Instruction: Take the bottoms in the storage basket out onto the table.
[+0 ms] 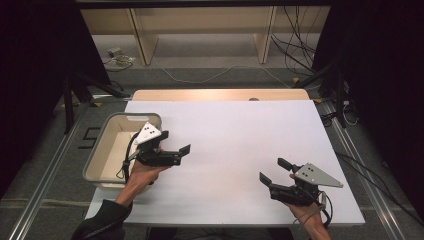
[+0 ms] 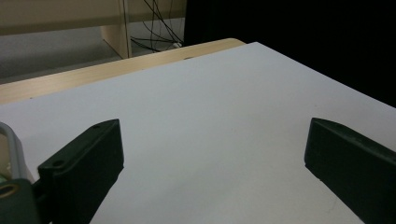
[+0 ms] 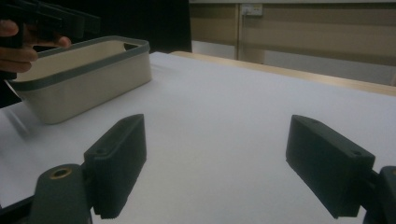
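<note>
High view: white table, bare across the middle. A pale bin with a grey rim sits at the table's left edge, its near corner partly overhanging; nothing visible inside. The left gripper hovers at the bin's right wall, jaws spread wide and pointing right over the board, holding nothing. Likely parked there because the bin is the nearest thing to work with. The right gripper sits low near the front right of the table, well apart from the bin, jaws wide, also holding nothing and aimed left toward the middle. Both hands look like a ready stance rather than a grasp.

Left gripper view: the left gripper has its two black jaws far apart with bare white table between them. A grey sliver of bin rim shows at far left, just beside the jaw.

Right gripper view: the right gripper has its jaws wide with bare table between. The bin stands upright far left, the left hand above its rim. The wall faces this gripper, so a reach from here would meet its side.
</note>
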Demonstrator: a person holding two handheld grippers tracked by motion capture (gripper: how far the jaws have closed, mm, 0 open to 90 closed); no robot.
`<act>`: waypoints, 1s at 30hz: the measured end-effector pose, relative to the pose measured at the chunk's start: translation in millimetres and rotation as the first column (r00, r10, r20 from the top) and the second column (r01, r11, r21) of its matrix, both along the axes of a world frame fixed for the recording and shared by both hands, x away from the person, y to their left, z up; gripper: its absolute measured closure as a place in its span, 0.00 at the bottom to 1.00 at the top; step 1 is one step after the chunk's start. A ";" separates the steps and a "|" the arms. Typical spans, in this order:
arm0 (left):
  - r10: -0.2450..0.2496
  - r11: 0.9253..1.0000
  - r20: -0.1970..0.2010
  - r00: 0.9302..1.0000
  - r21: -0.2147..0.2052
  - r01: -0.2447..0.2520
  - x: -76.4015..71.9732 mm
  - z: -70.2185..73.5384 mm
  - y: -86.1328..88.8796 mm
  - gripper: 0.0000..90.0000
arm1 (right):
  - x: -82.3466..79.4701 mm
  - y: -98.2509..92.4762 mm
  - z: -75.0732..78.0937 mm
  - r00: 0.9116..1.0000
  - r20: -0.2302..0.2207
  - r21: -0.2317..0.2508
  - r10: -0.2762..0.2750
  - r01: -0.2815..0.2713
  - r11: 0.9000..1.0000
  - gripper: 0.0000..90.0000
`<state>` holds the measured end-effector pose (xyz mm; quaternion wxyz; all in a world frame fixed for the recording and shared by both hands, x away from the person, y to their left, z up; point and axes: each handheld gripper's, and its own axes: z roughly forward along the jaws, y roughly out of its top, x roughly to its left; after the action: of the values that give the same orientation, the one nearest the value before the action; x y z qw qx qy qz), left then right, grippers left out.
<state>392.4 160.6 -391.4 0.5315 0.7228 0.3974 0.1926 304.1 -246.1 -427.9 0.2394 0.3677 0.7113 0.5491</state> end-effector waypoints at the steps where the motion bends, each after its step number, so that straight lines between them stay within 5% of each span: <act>1: 0.000 1.000 0.000 1.000 0.000 0.000 0.0 0.0 0.0 0.05 | 0.0 0.0 0.0 1.000 0.000 0.000 0.000 0.000 1.000 0.23; 9: 0.042 0.999 -0.037 0.998 -0.010 -0.043 20.4 5.2 10.2 0.06 | 0.6 -0.3 -0.2 1.000 -0.007 0.002 -0.005 0.005 1.000 0.24; 17: 0.066 0.997 -0.071 0.995 0.036 -0.063 32.3 7.3 11.5 0.06 | 0.9 0.7 -0.8 1.000 -0.012 -0.001 -0.003 0.003 1.000 0.24; 22: 0.098 0.995 -0.138 0.986 0.042 -0.093 47.7 11.5 17.6 0.06 | 1.5 0.7 -1.3 1.000 -0.017 -0.003 -0.002 0.002 1.000 0.24; 27: 0.110 0.994 -0.153 0.982 0.022 -0.108 51.6 13.3 23.4 0.06 | 1.8 0.5 -1.5 1.000 -0.018 -0.007 0.000 0.000 1.000 0.24; 30: 0.125 0.992 -0.172 0.977 0.048 -0.119 54.1 13.7 30.5 0.06 | 1.9 0.5 -1.4 1.000 -0.021 -0.006 -0.005 0.005 1.000 0.24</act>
<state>446.5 191.0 -377.7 0.4681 0.7210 0.4824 0.1683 305.9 -245.6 -429.3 0.2341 0.3745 0.7145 0.5426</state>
